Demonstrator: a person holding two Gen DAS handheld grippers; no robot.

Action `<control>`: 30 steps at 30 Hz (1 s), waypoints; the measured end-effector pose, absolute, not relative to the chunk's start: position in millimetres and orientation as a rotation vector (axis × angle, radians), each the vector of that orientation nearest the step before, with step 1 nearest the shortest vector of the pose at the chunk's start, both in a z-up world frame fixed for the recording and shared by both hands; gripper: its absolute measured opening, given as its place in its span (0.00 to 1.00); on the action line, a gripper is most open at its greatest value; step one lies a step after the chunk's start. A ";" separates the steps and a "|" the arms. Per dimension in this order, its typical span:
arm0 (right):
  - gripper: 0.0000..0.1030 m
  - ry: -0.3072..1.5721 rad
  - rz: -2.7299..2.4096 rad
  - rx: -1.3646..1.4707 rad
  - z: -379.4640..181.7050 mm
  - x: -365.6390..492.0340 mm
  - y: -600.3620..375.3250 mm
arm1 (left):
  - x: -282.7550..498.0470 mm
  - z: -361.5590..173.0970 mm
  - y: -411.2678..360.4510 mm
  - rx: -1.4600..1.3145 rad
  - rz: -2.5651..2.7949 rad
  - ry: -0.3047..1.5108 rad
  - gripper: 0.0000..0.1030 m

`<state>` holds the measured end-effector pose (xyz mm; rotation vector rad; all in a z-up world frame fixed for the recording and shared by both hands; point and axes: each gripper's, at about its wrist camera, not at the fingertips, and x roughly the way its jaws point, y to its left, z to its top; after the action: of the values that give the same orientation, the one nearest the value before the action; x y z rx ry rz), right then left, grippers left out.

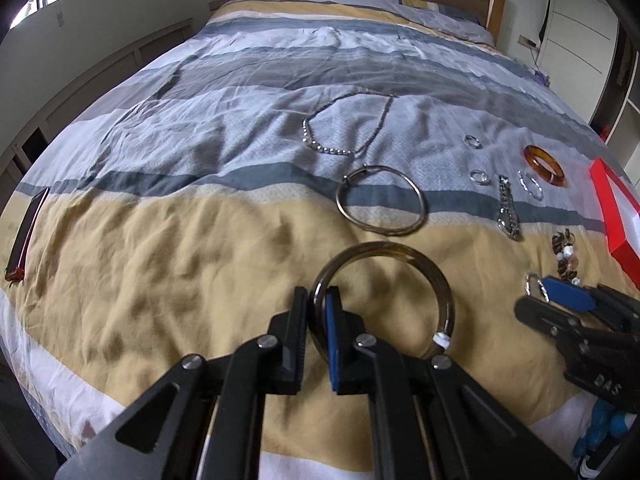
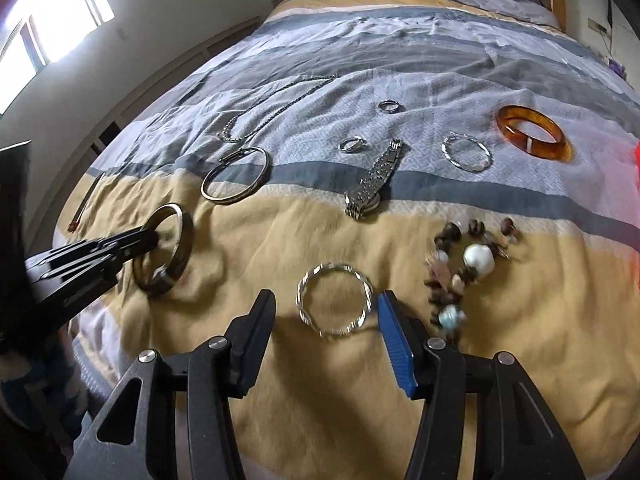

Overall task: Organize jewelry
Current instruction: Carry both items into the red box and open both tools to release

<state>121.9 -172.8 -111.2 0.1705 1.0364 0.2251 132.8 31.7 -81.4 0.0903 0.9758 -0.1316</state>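
The left gripper (image 1: 316, 336) has its jaws pinching the rim of a dark translucent bangle (image 1: 404, 256), one jaw outside the ring and the blue-padded one inside it. That through-the-ring grip suits a smooth hoop, since the rim cannot slide out sideways. In the right wrist view the same bangle (image 2: 180, 240) sits at the left middle of the frame, tilted up off the bed cover (image 2: 280, 360), which suggests it is being lifted or set down rather than lying flat.

The right gripper (image 2: 326, 320) has its jaws spread wide, one on either side of a twisted silver bangle (image 2: 334, 304) lying flat on the yellow band at the lower centre of the frame. The jaws straddle the whole ring and do not touch it; I judge this a lining-up for a grasp.

The rest of the jewelry is laid out apart from one another, probably so each piece can be taken singly: a beaded bracelet (image 2: 468, 264) just right of the twisted bangle, a metal watch (image 2: 372, 188) at centre, a thin hoop bangle (image 2: 236, 174), a chain necklace (image 2: 272, 104), two small rings (image 2: 352, 144), a second twisted bangle (image 2: 466, 152) and an amber bangle (image 2: 532, 132) at upper right. A red box (image 1: 616, 208), at the right edge of the left wrist view, looks like the likely destination
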 end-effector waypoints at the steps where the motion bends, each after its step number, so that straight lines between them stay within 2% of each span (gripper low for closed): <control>1: 0.52 1.039 0.224 0.163 -112.4 124.5 -171.6 | 132.4 -81.4 32.4 0.089 -0.130 0.976 0.08; 4: 0.38 1.051 0.215 0.140 -114.9 127.1 -170.4 | 129.0 -79.1 33.3 0.084 -0.130 0.971 0.08; 14: 0.37 0.991 0.257 0.133 -85.0 98.3 -171.5 | 109.4 -40.3 12.8 0.110 -0.174 0.897 0.08; 19: 0.37 0.937 0.199 0.177 -60.0 66.7 -210.9 | 94.4 -20.5 -21.9 0.098 -0.260 0.891 0.08; 25: 0.37 0.877 0.041 0.229 -36.8 17.9 -311.6 | 86.0 -0.7 -106.1 0.086 -0.434 0.894 0.08; 30: 0.37 0.844 -0.113 0.243 -23.6 -9.4 -404.4 | 89.4 5.6 -210.8 0.130 -0.581 0.895 0.08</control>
<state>-9.4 -404.4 -23.6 0.2433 0.8442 -0.1129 89.4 -210.8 5.6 0.1299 0.8947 -0.5807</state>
